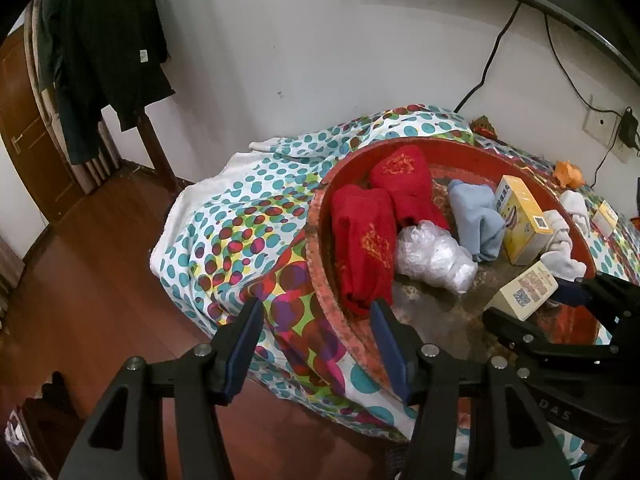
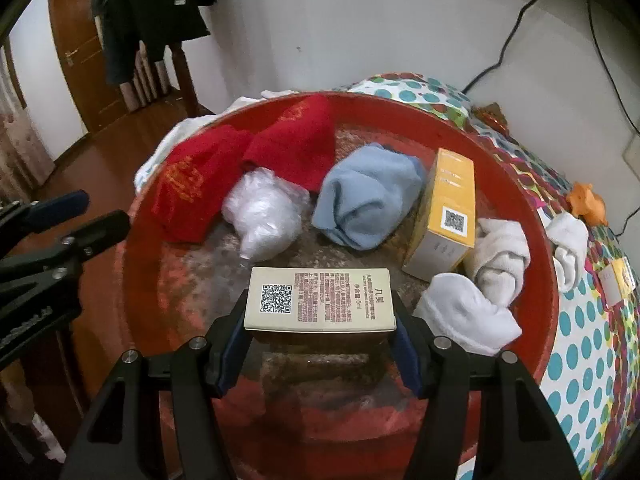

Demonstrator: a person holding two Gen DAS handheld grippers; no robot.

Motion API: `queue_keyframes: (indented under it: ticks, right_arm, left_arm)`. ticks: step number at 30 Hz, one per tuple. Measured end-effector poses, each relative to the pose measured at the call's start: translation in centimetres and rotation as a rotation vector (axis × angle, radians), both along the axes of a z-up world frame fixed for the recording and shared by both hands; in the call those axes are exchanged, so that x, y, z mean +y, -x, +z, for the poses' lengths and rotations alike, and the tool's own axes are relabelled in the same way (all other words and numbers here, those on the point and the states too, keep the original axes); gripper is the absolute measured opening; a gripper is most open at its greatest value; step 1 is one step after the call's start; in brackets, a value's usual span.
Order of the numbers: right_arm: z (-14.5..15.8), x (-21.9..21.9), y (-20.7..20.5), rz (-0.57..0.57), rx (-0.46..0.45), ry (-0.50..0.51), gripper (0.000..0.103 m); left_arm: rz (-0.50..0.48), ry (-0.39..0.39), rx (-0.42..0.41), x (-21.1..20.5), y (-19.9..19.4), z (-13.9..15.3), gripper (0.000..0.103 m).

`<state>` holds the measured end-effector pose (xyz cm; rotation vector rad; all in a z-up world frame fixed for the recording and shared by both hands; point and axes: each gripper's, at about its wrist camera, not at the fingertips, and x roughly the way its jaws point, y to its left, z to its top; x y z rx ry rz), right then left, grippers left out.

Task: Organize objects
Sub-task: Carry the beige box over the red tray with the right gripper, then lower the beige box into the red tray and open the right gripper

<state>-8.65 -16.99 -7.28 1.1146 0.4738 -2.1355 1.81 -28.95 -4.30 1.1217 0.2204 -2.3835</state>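
1. Left wrist view: a white wall (image 1: 320, 40) stands behind a table draped in a dotted cloth (image 1: 240, 240), with a wooden floor (image 1: 100, 300) below and dark clothes (image 1: 104, 52) hanging on a rack at the left.
2. A red round tray (image 1: 320, 280) sits on the cloth and holds two red towels (image 1: 364, 248), a crumpled clear plastic bag (image 1: 432, 256), a light blue cloth (image 1: 478, 216), a yellow box (image 1: 520, 220) standing upright and white socks (image 1: 562, 240).
3. The left gripper (image 1: 316, 340) hangs over the near rim of the tray, its fingers (image 1: 248, 344) spread wide with nothing between them.
4. At the right edge the right gripper (image 1: 540, 304) clamps a beige box (image 1: 524, 294) just above the tray floor.
5. Right wrist view: the same wall (image 2: 360, 20) and a wooden door (image 2: 76, 52) lie behind the tray (image 2: 532, 208).
6. The right gripper (image 2: 320, 320) has its fingers (image 2: 236, 332) pressed on both ends of the beige box (image 2: 320, 300), printed face and QR code up, held over the worn tray centre in front of the plastic bag (image 2: 264, 212).
7. The blue cloth (image 2: 368, 196) lies beside the yellow box (image 2: 448, 208), which touches the white socks (image 2: 500, 256).
8. Another white sock (image 2: 568, 248) drapes over the right rim, near an orange toy (image 2: 588, 200) on the cloth.
9. The left gripper (image 2: 80, 216) shows at the left edge; from here I cannot tell its spread.
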Motion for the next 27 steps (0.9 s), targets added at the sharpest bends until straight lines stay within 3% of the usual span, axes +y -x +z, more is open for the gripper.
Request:
queue_keyframes:
  ticks: [22,27]
  right_arm:
    - [-1.14,0.09,0.42,-0.018,-0.033,-0.017,0.061]
    - [-1.11,0.38,0.19,-0.017,-0.035,-0.006,0.067]
  left_arm:
    - [-0.036,-0.002,-0.006,1.0,0.42,-0.22,0.057]
    - [-0.041,-0.006,-0.009,0.99,0.48,-0.28,0.057]
